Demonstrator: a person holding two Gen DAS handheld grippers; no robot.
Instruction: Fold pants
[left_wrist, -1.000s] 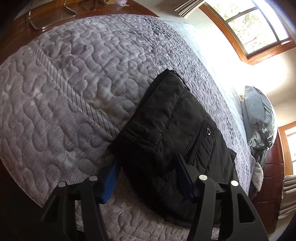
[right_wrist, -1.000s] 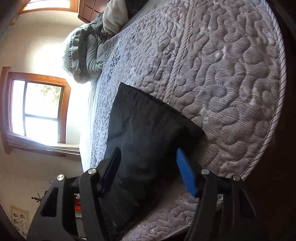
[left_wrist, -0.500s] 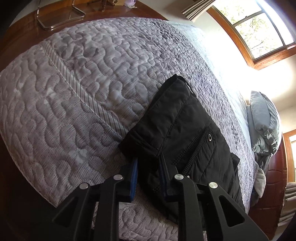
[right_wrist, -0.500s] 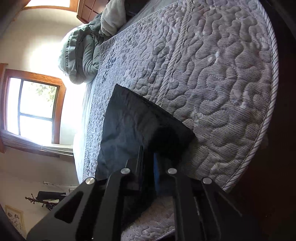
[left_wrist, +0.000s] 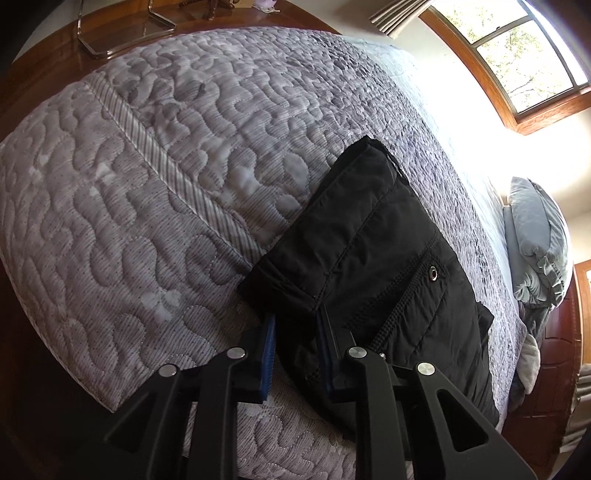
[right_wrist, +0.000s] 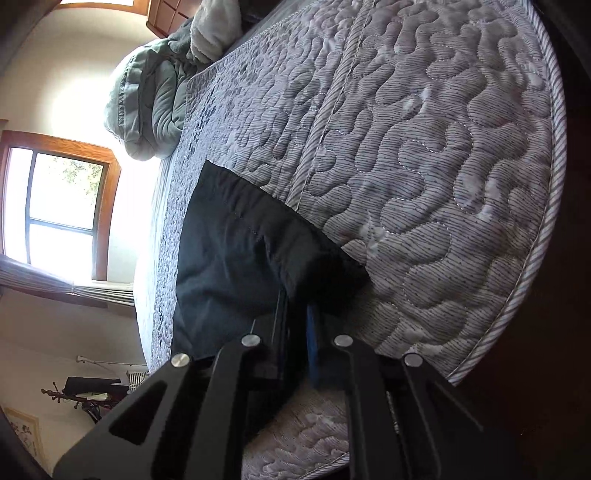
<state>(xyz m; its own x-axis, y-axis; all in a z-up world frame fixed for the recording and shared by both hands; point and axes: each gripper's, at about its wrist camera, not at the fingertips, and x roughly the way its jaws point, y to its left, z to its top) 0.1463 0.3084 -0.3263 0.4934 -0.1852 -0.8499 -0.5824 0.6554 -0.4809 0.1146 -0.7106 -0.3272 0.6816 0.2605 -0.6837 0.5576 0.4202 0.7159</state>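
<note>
Black pants (left_wrist: 373, 258), folded into a thick stack, lying on the grey quilted bedspread (left_wrist: 140, 192) near the bed's rounded edge. In the left wrist view the stack runs from centre toward 4 o'clock; a snap stud and stitched pocket seam show on top. In the right wrist view the pants (right_wrist: 236, 258) sit at centre, spreading toward 8 o'clock.

Left gripper (left_wrist: 295, 332): jaws have just been closing, now narrow and clamped on the near corner of the pants, black cloth bunched between the blue pads (left_wrist: 269, 354).

Right gripper (right_wrist: 295, 317): jaws have just been closing, now nearly together, pinching the near edge of the pants; a fold of dark cloth sits between the fingers.

Outward: a striped seam band crosses the bedspread at 10 o'clock of the stack in the left view. Pale green pillows (right_wrist: 155, 96) at 11 o'clock in the right view. Wood-framed window (left_wrist: 517, 55) at 1 o'clock in the left view, very bright.
</note>
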